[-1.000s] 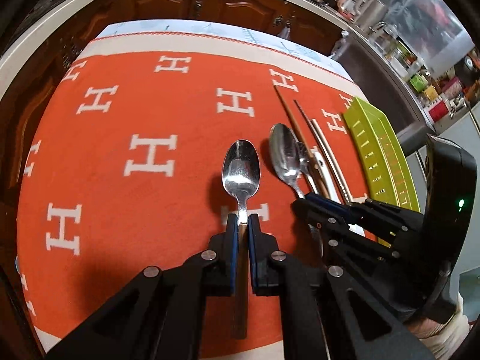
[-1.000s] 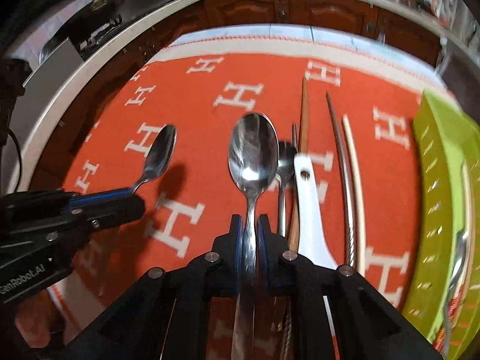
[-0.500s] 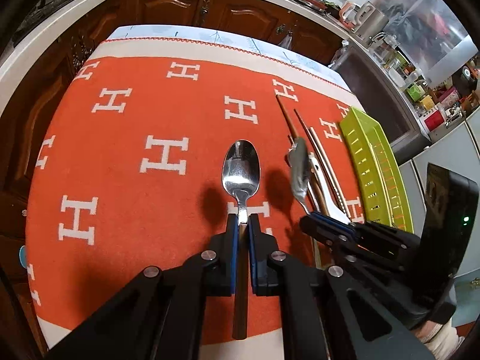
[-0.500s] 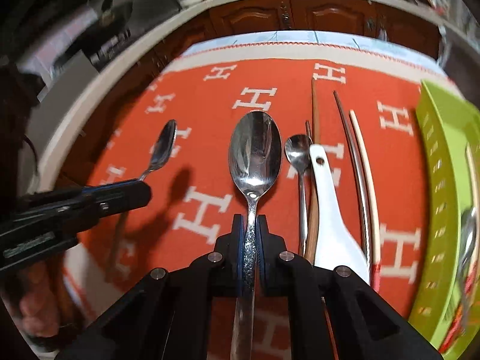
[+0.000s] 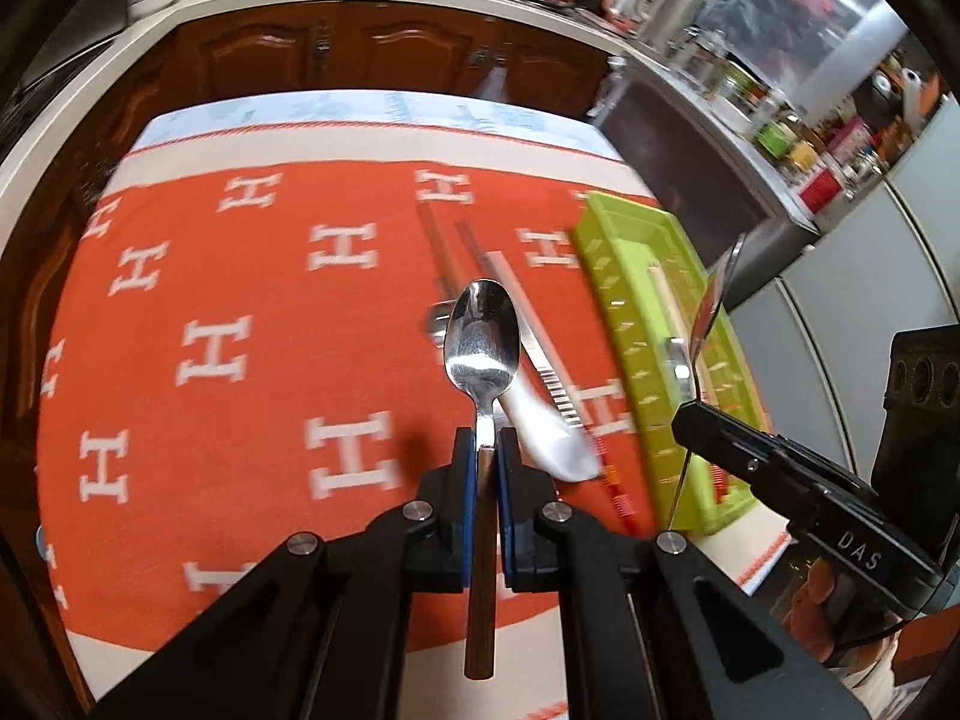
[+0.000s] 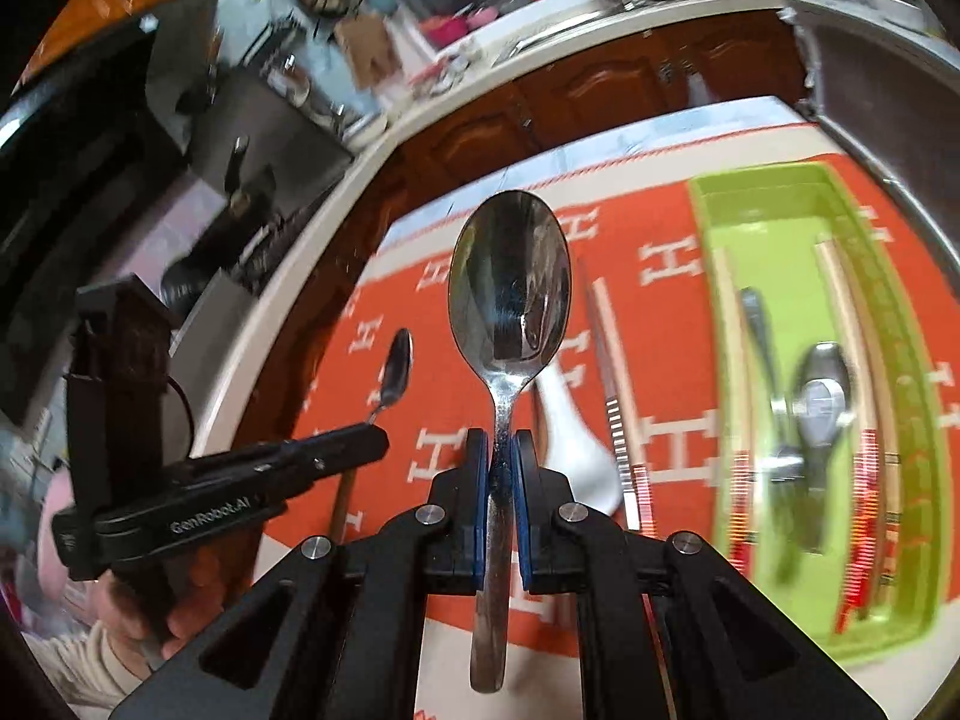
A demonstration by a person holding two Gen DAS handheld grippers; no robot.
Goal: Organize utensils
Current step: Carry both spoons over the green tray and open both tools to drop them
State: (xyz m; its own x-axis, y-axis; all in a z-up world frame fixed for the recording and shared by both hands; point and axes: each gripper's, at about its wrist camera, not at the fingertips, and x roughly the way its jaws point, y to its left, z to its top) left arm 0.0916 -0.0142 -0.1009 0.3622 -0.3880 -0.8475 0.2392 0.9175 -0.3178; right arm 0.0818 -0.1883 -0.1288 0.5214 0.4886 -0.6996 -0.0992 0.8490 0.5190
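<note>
My left gripper (image 5: 485,450) is shut on a small steel spoon with a wooden handle (image 5: 482,336), held above the orange cloth. My right gripper (image 6: 501,450) is shut on a large steel spoon (image 6: 509,282), lifted off the cloth and tilted. In the left wrist view the right gripper (image 5: 696,414) hangs over the green tray (image 5: 618,276), its large spoon (image 5: 711,306) seen edge-on. In the right wrist view the left gripper (image 6: 375,426) shows at the left with its small spoon (image 6: 397,369). The green tray (image 6: 756,192) holds several utensils.
On the orange cloth (image 5: 252,300) lie a white ceramic spoon (image 5: 540,426), chopsticks (image 5: 444,246) and a small spoon (image 5: 435,321), left of the tray. Brown cabinets (image 5: 360,54) stand beyond the table. A hand (image 6: 138,612) holds the left gripper.
Both grippers rose with their spoons and moved right toward the green tray. The right gripper rolled, so its large spoon now hangs over the tray's edge.
</note>
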